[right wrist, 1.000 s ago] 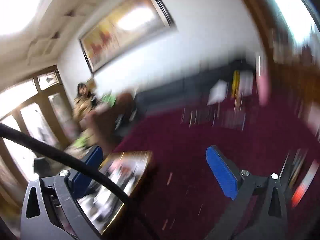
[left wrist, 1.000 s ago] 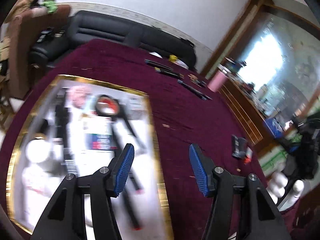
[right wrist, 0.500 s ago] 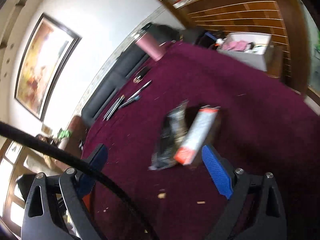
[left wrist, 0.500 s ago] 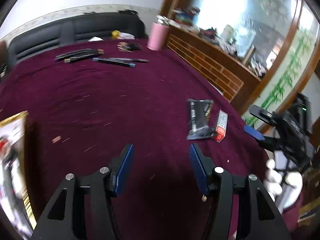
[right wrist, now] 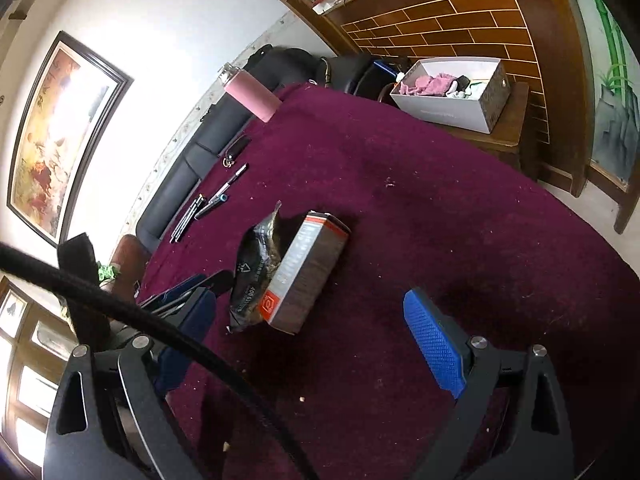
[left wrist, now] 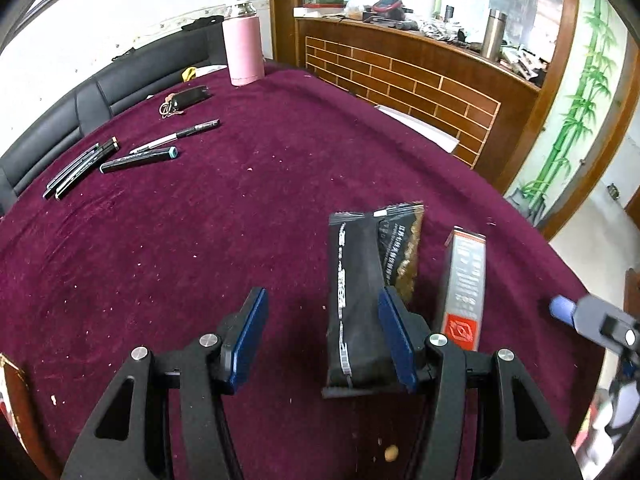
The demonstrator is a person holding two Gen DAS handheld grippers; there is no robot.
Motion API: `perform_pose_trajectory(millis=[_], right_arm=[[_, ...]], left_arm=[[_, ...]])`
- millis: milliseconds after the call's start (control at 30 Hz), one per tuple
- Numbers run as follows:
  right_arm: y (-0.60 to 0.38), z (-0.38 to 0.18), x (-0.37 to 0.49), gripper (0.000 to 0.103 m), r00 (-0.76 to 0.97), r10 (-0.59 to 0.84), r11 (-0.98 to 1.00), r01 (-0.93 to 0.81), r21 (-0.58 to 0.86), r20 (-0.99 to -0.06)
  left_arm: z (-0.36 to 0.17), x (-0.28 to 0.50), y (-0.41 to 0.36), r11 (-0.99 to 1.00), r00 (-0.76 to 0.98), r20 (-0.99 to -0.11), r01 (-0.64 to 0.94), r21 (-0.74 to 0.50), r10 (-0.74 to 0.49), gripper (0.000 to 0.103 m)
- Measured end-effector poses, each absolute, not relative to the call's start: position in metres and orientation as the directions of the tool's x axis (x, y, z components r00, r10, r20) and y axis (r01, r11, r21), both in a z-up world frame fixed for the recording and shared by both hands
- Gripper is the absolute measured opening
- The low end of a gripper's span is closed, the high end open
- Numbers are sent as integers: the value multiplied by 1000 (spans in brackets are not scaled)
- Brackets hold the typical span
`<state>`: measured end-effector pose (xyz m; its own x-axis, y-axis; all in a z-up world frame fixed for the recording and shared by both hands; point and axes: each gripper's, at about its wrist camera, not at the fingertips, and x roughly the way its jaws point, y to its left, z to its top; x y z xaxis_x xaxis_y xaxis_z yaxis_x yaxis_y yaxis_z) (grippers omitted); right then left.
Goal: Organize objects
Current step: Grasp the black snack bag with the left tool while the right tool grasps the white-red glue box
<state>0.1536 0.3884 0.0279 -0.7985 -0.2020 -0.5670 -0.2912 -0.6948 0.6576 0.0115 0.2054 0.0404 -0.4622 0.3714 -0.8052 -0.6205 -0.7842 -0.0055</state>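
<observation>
Maroon velvet over a wide worktop [left wrist: 248,216], speckled with crumbs, black sofa [left wrist: 132,80] behind it and a brick-patterned wooden counter [left wrist: 400,76] beyond.

Near the front edge, lying flat: a black snack pouch [left wrist: 356,280] and, just beside it at 3 o'clock, a grey carton with a red end [left wrist: 464,280]. In the right wrist view, pouch [right wrist: 256,264] and carton [right wrist: 308,268] touching along their long sides.

Left claw [left wrist: 320,336] released, parted about halfway, nothing between the blue pads; right-hand pad overlapping the pouch's edge in the view, contact not clear. Bare cloth in the gap.

Right claw [right wrist: 316,340] spread wide and empty, pointing at the carton from its red end; carton and pouch lying ahead of the pads, apart from them. Tip of this claw visible at 3 o'clock in the left wrist view.

Far off at 11 o'clock: a row of pens and markers [left wrist: 120,156], a black key case [left wrist: 188,98], and a pink flask [left wrist: 243,54] standing upright at 12 o'clock.
</observation>
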Motion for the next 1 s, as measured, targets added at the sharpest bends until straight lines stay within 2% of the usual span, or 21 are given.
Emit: perform_pose_trajectory(millis=[133, 200, 567, 1000], right_arm=[[387, 22, 149, 96, -792, -207, -698, -291, 655, -574], [385, 20, 148, 96, -789, -211, -702, -289, 652, -577], [387, 13, 143, 96, -780, -205, -713, -295, 636, -592], [390, 10, 139, 97, -774, -205, -711, -303, 634, -599]], left_arm=[[37, 7, 217, -804, -500, -795, -593, 26, 344, 52], [35, 6, 225, -806, -519, -789, -590, 52, 329, 58], [13, 19, 262, -743, -561, -778, -641, 193, 282, 58], [9, 16, 263, -744, -509, -795, -659, 114, 330, 57]])
